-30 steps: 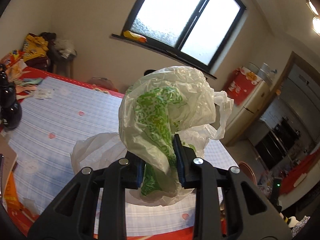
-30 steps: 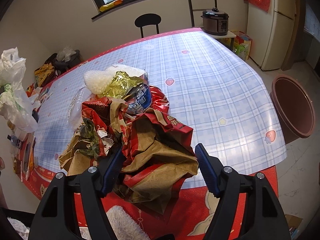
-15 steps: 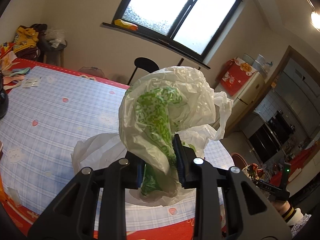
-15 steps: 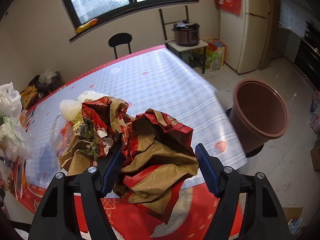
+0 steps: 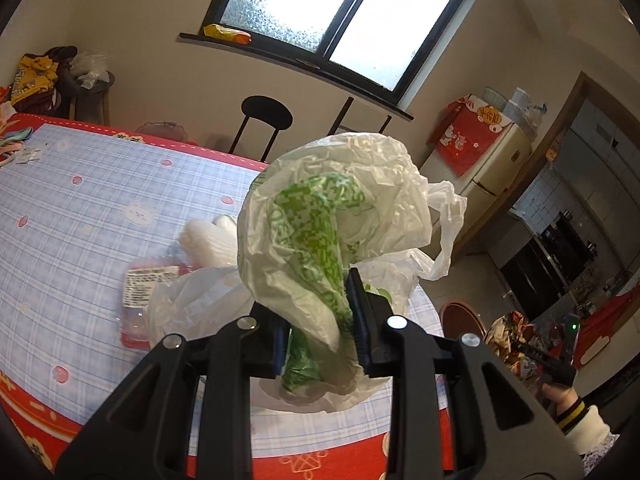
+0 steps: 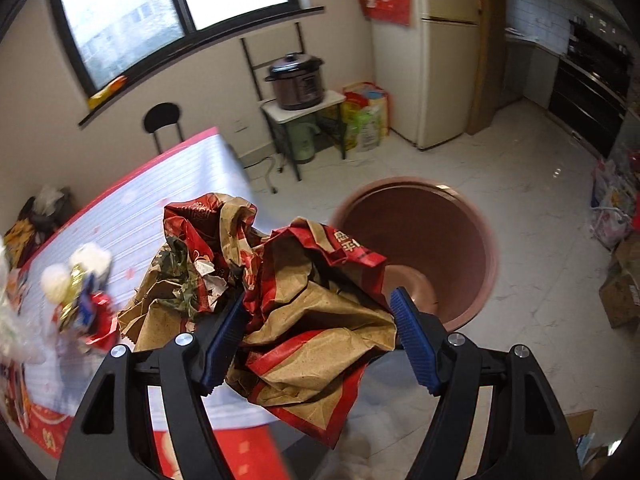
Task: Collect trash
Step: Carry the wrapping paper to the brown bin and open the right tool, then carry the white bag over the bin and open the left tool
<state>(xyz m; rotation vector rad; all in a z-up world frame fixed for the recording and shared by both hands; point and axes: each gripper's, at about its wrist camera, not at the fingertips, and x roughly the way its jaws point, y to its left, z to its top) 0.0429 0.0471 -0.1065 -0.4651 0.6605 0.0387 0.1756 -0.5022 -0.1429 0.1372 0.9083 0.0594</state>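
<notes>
My left gripper (image 5: pixel 318 322) is shut on a crumpled white plastic bag with green print (image 5: pixel 320 232), held over the table's near edge. My right gripper (image 6: pixel 318 330) is shut on a big wad of crumpled brown-and-red paper (image 6: pixel 304 304), held past the table's corner with the brown round trash bin (image 6: pixel 420 248) on the floor just beyond it. In the left wrist view the bin (image 5: pixel 460 314) shows low at the right, with the right gripper and the paper wad (image 5: pixel 516 340) beside it. Several wrappers and white lumps (image 6: pixel 80 280) lie on the blue checked tablecloth (image 5: pixel 80 216).
A labelled packet (image 5: pixel 146 284) and white foam net (image 5: pixel 208 240) lie on the table. A black chair (image 5: pixel 266 114) stands at the far side. A small stand with a pressure cooker (image 6: pixel 296 80), bags and a fridge (image 6: pixel 448 52) line the wall. Cardboard boxes (image 6: pixel 620 292) sit right of the bin.
Both grippers have swept right along the table toward the bin. The bin has grown large behind the paper wad, and the table has slid left in the right wrist view. Both grips are unchanged.
</notes>
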